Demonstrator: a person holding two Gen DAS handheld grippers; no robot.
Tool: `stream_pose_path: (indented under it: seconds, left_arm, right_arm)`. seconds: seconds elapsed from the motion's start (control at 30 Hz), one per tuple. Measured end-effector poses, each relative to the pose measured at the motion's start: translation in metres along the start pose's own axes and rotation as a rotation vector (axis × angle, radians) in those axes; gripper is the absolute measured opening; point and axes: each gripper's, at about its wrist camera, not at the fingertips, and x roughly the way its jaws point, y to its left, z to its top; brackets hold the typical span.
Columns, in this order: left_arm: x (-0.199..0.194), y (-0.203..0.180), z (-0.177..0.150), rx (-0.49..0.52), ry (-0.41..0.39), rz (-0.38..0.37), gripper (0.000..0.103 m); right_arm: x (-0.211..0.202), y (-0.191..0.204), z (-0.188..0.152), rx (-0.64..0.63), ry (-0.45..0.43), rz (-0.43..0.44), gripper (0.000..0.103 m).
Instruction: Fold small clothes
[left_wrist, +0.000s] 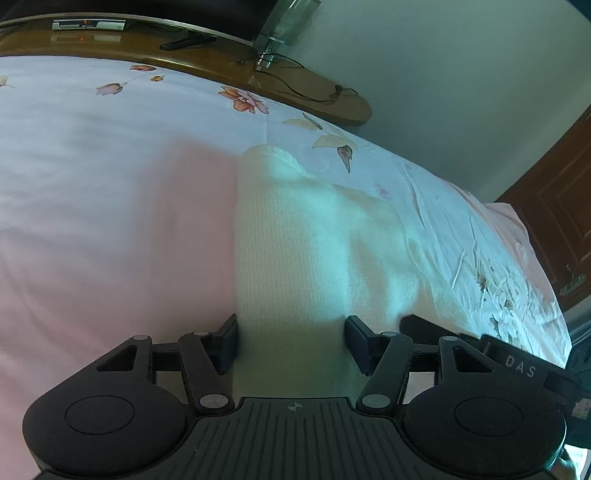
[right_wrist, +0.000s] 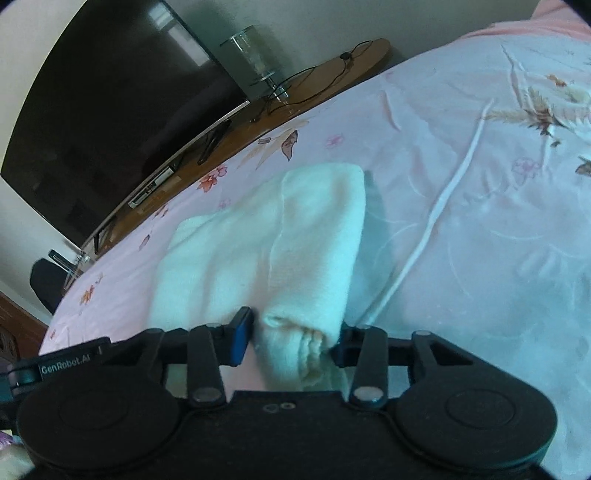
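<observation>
On the pink floral bedsheet (left_wrist: 110, 206), a cream knitted garment (left_wrist: 303, 251) lies lengthwise, its near end under both tools. The left gripper (left_wrist: 291, 343) stands partly open, its pads straddling the cloth's near strip without visibly pinching it. The right gripper (right_wrist: 291, 338) is narrower, with a bunched cuff of the garment (right_wrist: 295, 343) between its fingers; they seem to press it, though blur makes this uncertain. A dark television (right_wrist: 110, 110) stands at the far side.
</observation>
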Motion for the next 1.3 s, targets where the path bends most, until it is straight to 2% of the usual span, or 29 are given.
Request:
stream_pose_path:
  seconds: [0.1, 0.17, 0.23, 0.4, 0.57, 0.8, 1.0, 1.13, 1.27, 1.3]
  left_arm:
    - [-0.001, -0.003, -0.002, 0.011, -0.01, 0.01, 0.054]
    - [-0.003, -0.004, -0.001, 0.018, -0.014, 0.01, 0.048]
    - [-0.008, -0.007, -0.001, 0.04, -0.024, 0.011, 0.043]
    - [-0.025, -0.004, 0.001, 0.045, -0.047, -0.003, 0.039]
    - [-0.069, 0.02, 0.012, 0.013, -0.117, -0.016, 0.039]
    - [-0.146, 0.097, 0.025, -0.016, -0.187, 0.04, 0.039]
    - [-0.195, 0.178, 0.025, -0.041, -0.207, 0.133, 0.039]
    - [-0.204, 0.224, 0.021, -0.064, -0.197, 0.172, 0.039]
    - [-0.192, 0.263, 0.013, -0.09, -0.165, 0.202, 0.04]
    - [-0.185, 0.273, 0.011, -0.098, -0.139, 0.208, 0.046]
  right_arm:
    - [0.004, 0.004, 0.0, -0.019, -0.017, -0.012, 0.045]
    - [0.003, 0.011, -0.003, -0.046, -0.032, -0.027, 0.04]
    - [-0.003, 0.014, -0.005, -0.045, -0.051, -0.018, 0.032]
    - [-0.015, 0.03, -0.003, -0.065, -0.084, 0.014, 0.029]
    - [-0.027, 0.071, 0.0, -0.123, -0.108, 0.07, 0.029]
    - [-0.014, 0.155, -0.016, -0.18, -0.102, 0.162, 0.029]
    - [0.029, 0.227, -0.052, -0.195, -0.052, 0.242, 0.028]
    - [0.06, 0.258, -0.073, -0.2, -0.01, 0.262, 0.028]
    - [0.091, 0.275, -0.091, -0.225, 0.032, 0.234, 0.028]
    - [0.097, 0.277, -0.095, -0.236, 0.044, 0.22, 0.029]
